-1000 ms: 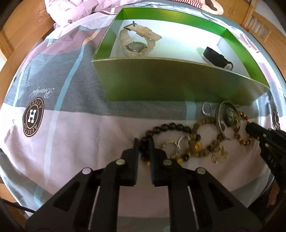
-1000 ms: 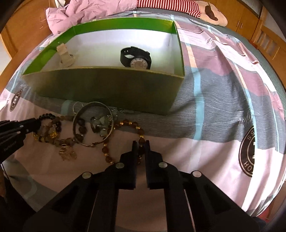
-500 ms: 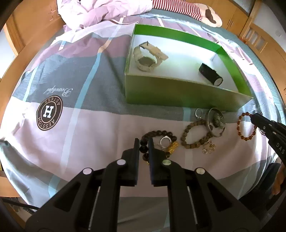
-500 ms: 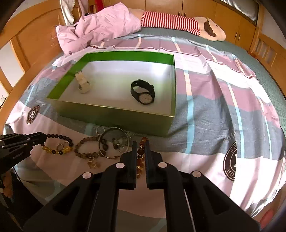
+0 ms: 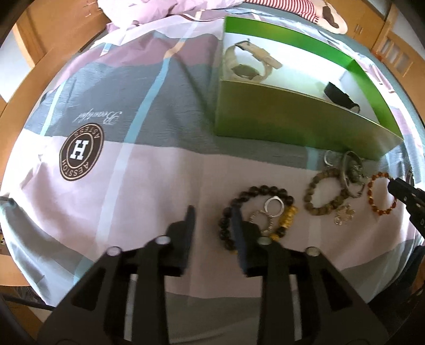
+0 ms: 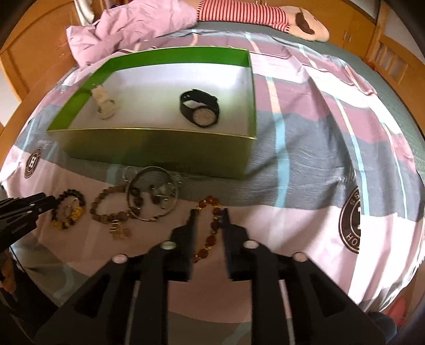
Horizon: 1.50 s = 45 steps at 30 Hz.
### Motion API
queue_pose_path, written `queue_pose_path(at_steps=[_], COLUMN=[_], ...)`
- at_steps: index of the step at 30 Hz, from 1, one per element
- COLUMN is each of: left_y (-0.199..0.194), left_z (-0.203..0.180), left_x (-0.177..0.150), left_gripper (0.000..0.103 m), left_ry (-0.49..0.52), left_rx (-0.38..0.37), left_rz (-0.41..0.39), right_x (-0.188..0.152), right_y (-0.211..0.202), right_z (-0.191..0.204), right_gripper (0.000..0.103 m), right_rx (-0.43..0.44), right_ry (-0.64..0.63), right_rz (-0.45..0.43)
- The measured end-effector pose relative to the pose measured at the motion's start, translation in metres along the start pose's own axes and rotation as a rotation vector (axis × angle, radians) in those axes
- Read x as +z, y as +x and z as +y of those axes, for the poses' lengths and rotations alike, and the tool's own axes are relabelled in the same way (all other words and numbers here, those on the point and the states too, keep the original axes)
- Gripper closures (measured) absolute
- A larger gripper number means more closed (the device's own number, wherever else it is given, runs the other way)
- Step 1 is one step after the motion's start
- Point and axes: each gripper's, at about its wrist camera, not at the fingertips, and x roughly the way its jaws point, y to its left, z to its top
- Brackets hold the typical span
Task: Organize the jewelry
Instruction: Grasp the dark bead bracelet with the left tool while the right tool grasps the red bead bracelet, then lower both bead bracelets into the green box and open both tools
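A green box [image 5: 292, 116] [image 6: 159, 148] on the bed holds a cream watch [image 5: 249, 65] [image 6: 105, 102] and a black watch [image 6: 200, 107] [image 5: 340, 96]. Loose jewelry lies in front of it: a dark bead bracelet [image 5: 239, 201] [image 6: 67, 209], a brown bead bracelet [image 5: 322, 195] [image 6: 109, 204], a silver bangle [image 6: 152, 196] [image 5: 350, 169] and an amber bead bracelet [image 6: 209, 228] [image 5: 381, 193]. My left gripper [image 5: 212, 220] is open, its right finger over the dark bracelet's left edge. My right gripper [image 6: 208, 220] is open, with the amber bracelet lying between its fingers.
The bed has a pink, grey and white patterned sheet [image 5: 119, 148] with round logos [image 5: 81, 152] [image 6: 353, 225]. A crumpled pink blanket [image 6: 132, 29] and a striped soft toy [image 6: 265, 16] lie behind the box. Wooden cabinets [image 6: 385, 53] surround the bed.
Both grippers were shut on bracelets, pulled them apart from the pile, and have now opened. The dark bracelet and the amber bracelet lie free on the sheet.
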Motion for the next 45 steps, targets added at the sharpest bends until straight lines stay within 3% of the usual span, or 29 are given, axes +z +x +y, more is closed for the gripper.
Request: queue_pose_path(at_steps=[3, 14, 16, 17, 19, 20, 26, 38, 45], left_y=[0.004, 0.017, 0.017, 0.017, 0.016, 0.015, -0.007, -0.096, -0.095], left_z=[0.003, -0.008, -0.008, -0.008, -0.008, -0.007, -0.001, -0.017, -0.035], left_x=[0.002, 0.005, 0.005, 0.005, 0.005, 0.005, 0.005, 0.033, 0.044], left_gripper=[0.067, 0.065, 0.069, 0.077, 0.089, 0.092, 0.093, 0.093, 0.093], left_ry=[-0.005, 0.032, 0.034, 0.033, 0.032, 0.033, 0.019, 0.046, 0.095], left_rx=[0.007, 0.021, 0.02, 0.017, 0.02, 0.02, -0.019, -0.13, -0.179], left_rz=[0.002, 0.016, 0.015, 0.014, 0.013, 0.01, -0.03, -0.204, -0.179], right_x=[-0.002, -0.007, -0.008, -0.008, -0.008, -0.008, -0.004, 0.031, 0.034], right_y=[0.006, 0.034, 0.034, 0.033, 0.032, 0.031, 0.008, -0.064, -0.056], right_z=[-0.001, -0.004, -0.002, -0.001, 0.001, 0.001, 0.002, 0.001, 0.011], right_gripper=[0.064, 0.064, 0.064, 0.065, 0.091, 0.095, 0.095, 0.095, 0.095], right_rx=[-0.022, -0.039, -0.04, -0.04, -0.029, -0.022, -0.004, 0.047, 0.056], right_ry=[-0.003, 0.013, 0.003, -0.007, -0.017, -0.02, -0.019, -0.022, -0.049], right_rz=[0.006, 0.061, 0.053, 0.051, 0.039, 0.041, -0.013, -0.199, -0.169])
